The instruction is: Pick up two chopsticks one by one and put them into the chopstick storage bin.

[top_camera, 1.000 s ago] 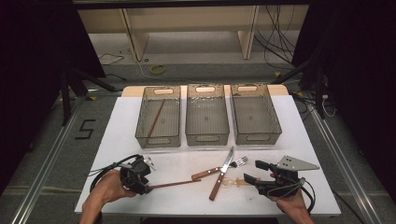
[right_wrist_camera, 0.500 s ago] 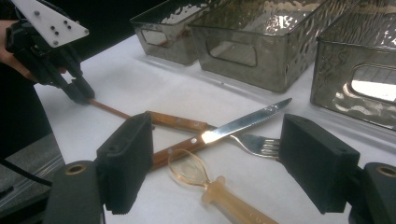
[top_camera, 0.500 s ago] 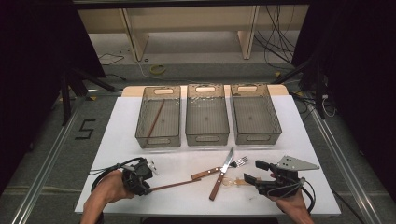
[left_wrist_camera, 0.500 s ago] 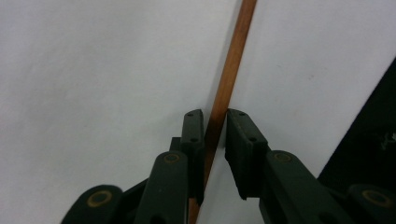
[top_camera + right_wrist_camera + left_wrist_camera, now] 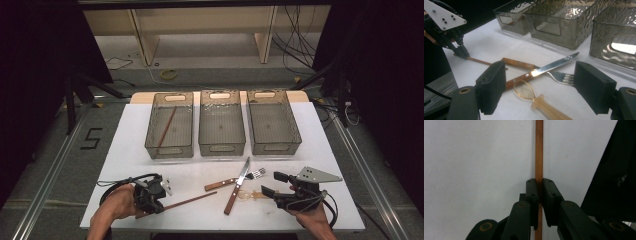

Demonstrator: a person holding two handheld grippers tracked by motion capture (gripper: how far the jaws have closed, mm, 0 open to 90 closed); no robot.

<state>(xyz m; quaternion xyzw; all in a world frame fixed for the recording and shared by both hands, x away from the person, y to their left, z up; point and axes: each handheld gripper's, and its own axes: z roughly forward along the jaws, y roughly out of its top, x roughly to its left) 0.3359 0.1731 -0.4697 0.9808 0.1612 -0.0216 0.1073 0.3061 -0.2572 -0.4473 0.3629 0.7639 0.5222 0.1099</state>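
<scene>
My left gripper (image 5: 151,196) (image 5: 539,188) is shut on a thin wooden chopstick (image 5: 186,202) (image 5: 539,155) that lies on the white table (image 5: 125,165). My right gripper (image 5: 273,184) (image 5: 541,87) stands open at the front right, its jaws wide apart on either side of a translucent amber spoon (image 5: 251,195) (image 5: 526,90). Just beyond the spoon, a wood-handled knife (image 5: 239,184) (image 5: 549,67) lies crossed over a wood-handled fork (image 5: 257,174) (image 5: 561,76). The right gripper view also shows the left gripper (image 5: 461,53) farther off, holding the chopstick (image 5: 477,60).
Three clear smoky bins stand side by side at the back: left bin (image 5: 150,142), middle bin (image 5: 221,149), right bin (image 5: 299,135). A second chopstick (image 5: 166,129) lies inside the left bin. Cables trail on the floor behind the table.
</scene>
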